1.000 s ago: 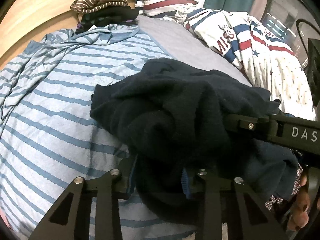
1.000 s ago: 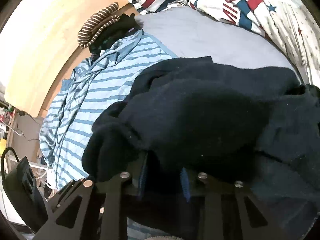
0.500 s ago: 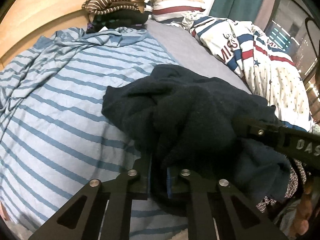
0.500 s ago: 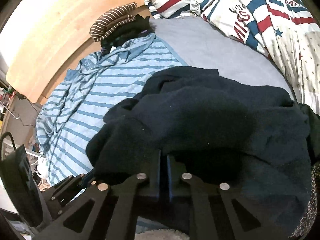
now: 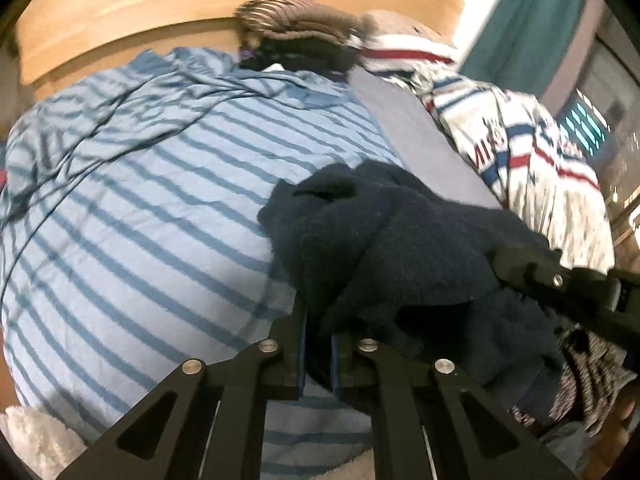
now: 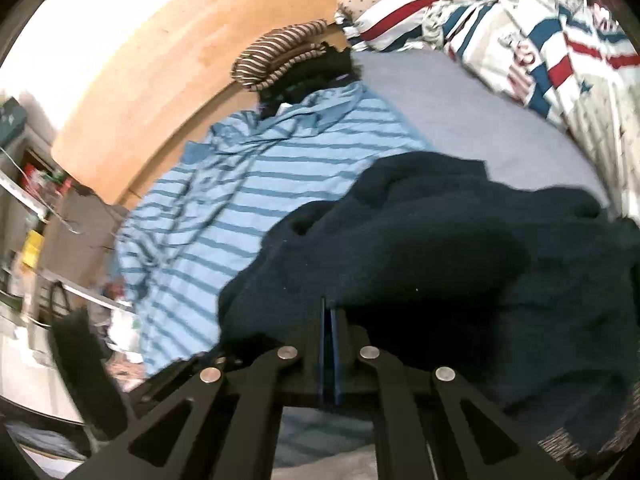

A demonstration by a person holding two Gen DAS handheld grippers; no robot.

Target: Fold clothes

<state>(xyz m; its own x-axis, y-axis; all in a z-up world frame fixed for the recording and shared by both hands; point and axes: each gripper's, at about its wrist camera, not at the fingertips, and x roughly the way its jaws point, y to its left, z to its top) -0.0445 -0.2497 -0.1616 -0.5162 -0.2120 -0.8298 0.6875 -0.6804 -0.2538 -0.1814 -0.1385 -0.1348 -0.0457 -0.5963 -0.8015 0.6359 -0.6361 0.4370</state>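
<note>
The dark navy fleece garment is the landmark here — a bunched heap lying on the bed, partly over the lower right corner of the blue striped shirt; the shirt spreads flat to the left of & behind the garment, wrinkled toward its far edge. Left gripper has its jaws nearly together, pinching a fold of the garment's near edge; dark cloth fills the narrow gap betw. the blue pads. Right gripper sits at the garment's near edge too, jaws pressed together w/ only a thin slit showing; fleece bulges right over the tips, so it looks clamped on the cloth, though the pinch point itself is hidden in shadow. In the left wrist view the right gripper's black frame crosses the garment's right side. Bare grey sheet lies behind the garment, to the right of the shirt; farther right a red-white-blue patterned quilt is heaped — a matching pillow at its far end. Beyond the shirt's far edge, against the wooden headboard, a brown striped folded piece tops a small dark stack. A white fluffy patch shows near the shirt's near left corner; both views somewhat blurred.
</note>
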